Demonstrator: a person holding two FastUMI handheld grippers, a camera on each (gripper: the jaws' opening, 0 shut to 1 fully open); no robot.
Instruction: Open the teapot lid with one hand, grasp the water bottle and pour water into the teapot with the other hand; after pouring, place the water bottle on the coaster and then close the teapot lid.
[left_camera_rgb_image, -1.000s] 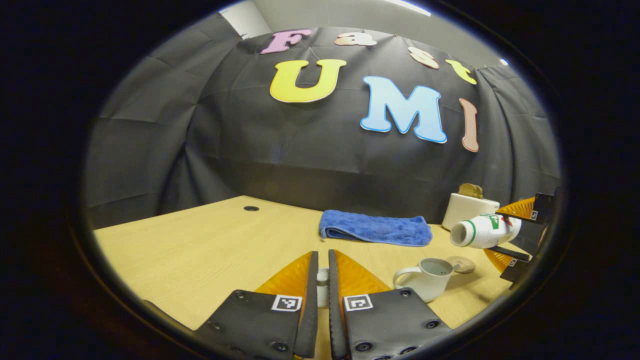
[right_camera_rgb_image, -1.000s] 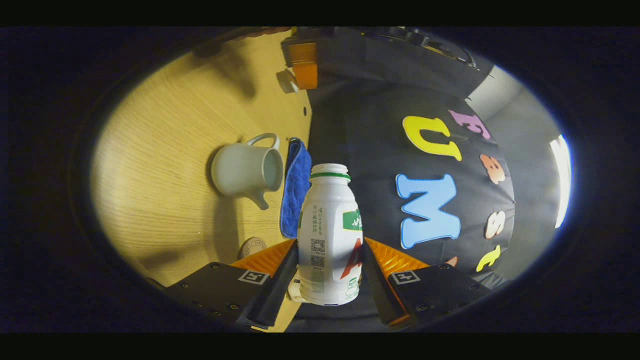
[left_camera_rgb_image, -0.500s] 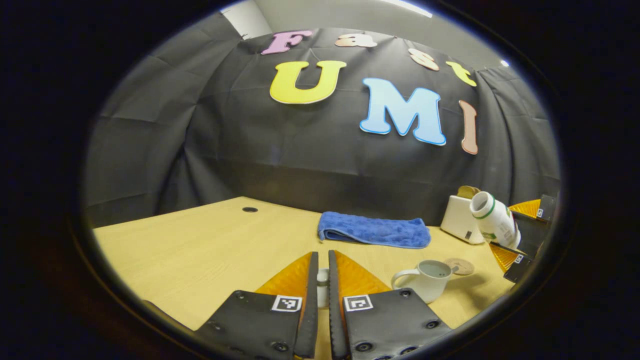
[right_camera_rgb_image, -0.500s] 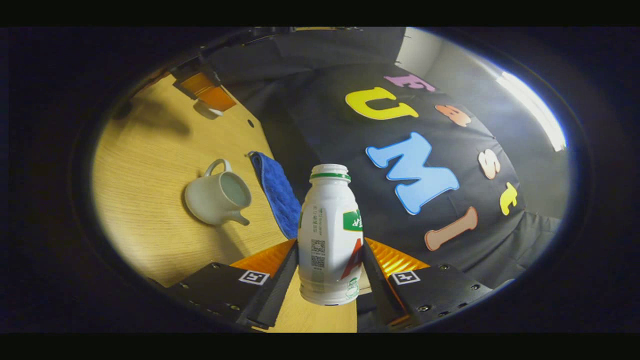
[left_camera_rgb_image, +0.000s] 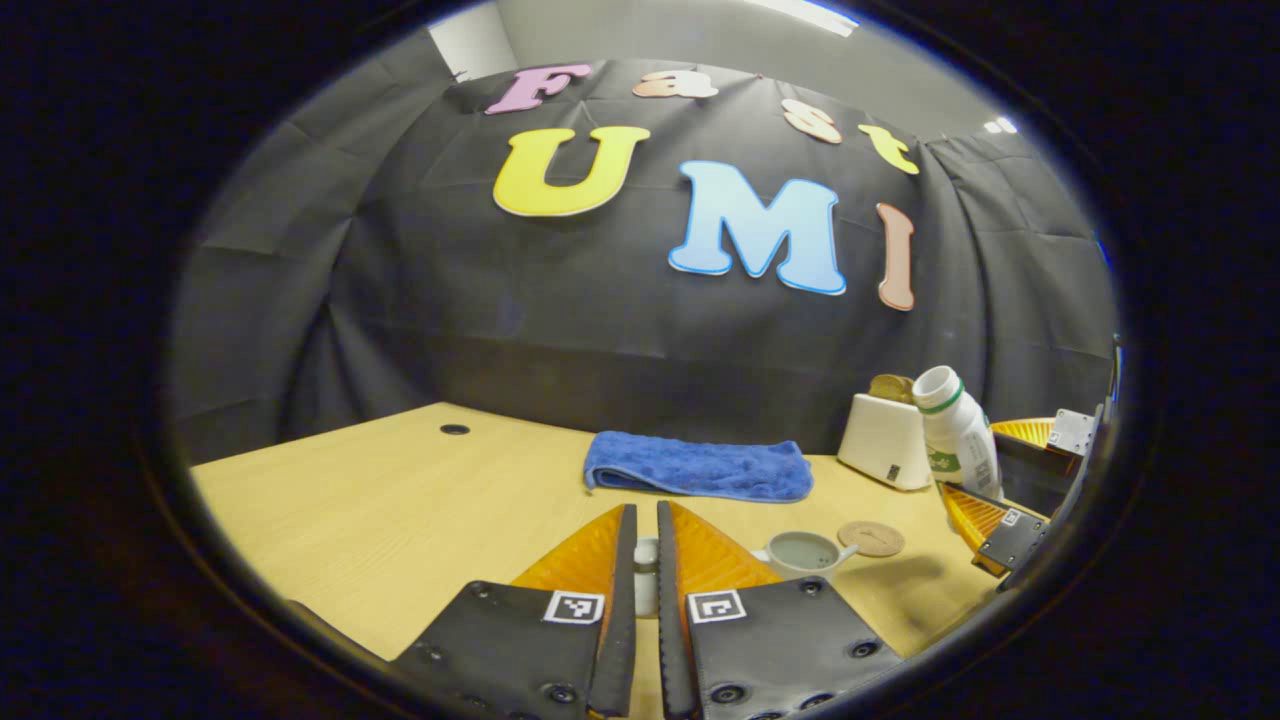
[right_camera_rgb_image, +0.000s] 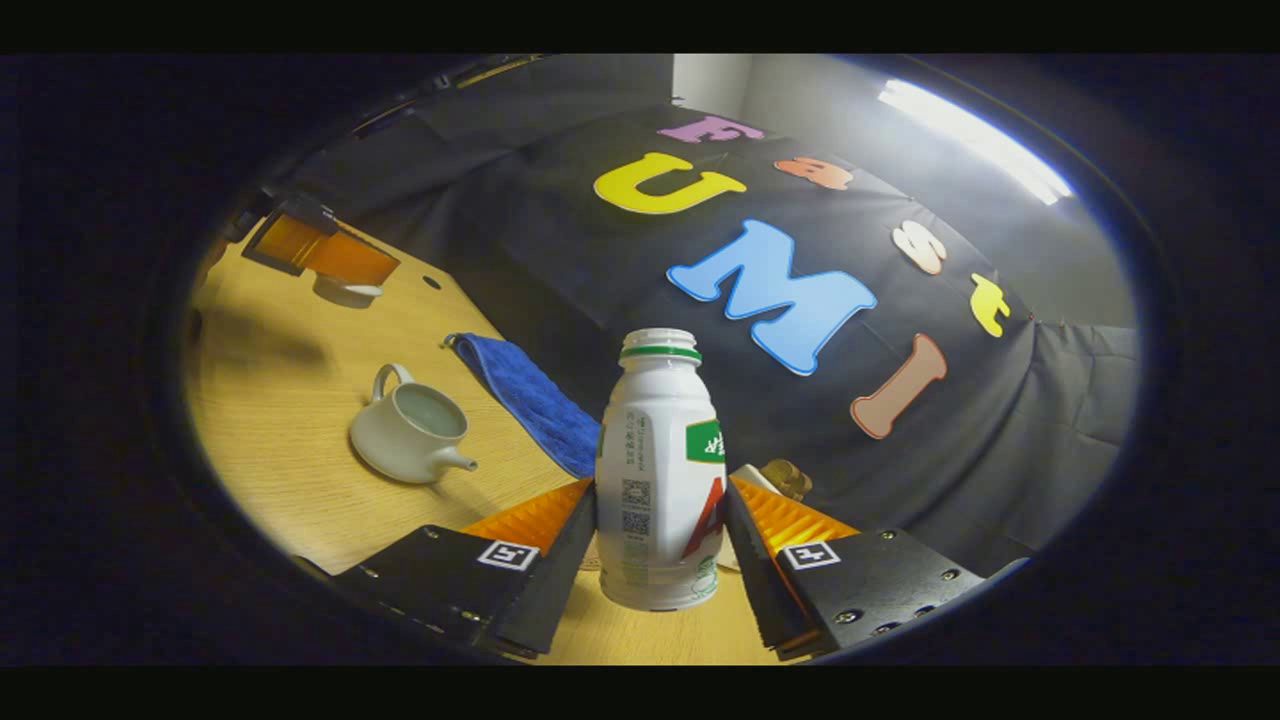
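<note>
Pouring looks finished, and the step in hand is carrying the white plastic water bottle (right_camera_rgb_image: 658, 470) with its green neck ring to the round cork coaster (left_camera_rgb_image: 871, 538). The right gripper (right_camera_rgb_image: 655, 545) has its jaws clamped on the bottle's lower body, one finger on each side, and the bottle stands close to upright above the pale wooden bench (right_camera_rgb_image: 290, 450). In the left gripper view the coaster lies just beside the spout side of the small white ceramic teapot (left_camera_rgb_image: 803, 552), toward the bench's right edge, with the bottle hanging above and beyond it.

The left gripper (left_camera_rgb_image: 645, 590) has its jaws drawn narrow around a small white piece, probably the teapot lid (left_camera_rgb_image: 645, 580), though little of it shows. The teapot sits open with liquid visible inside, near the bench's front edge. A folded blue cloth (left_camera_rgb_image: 698, 466) lies along the back edge, near a white holder (left_camera_rgb_image: 885, 440) in the back right corner.

Next, the bottle must come down squarely on the coaster, base flat, before the jaws release; then the lid goes back on the pot.

A second ago the bottle lay nearly level with its mouth over the teapot; half a second ago it was partly raised. Now it is almost vertical and clear of the pot.
</note>
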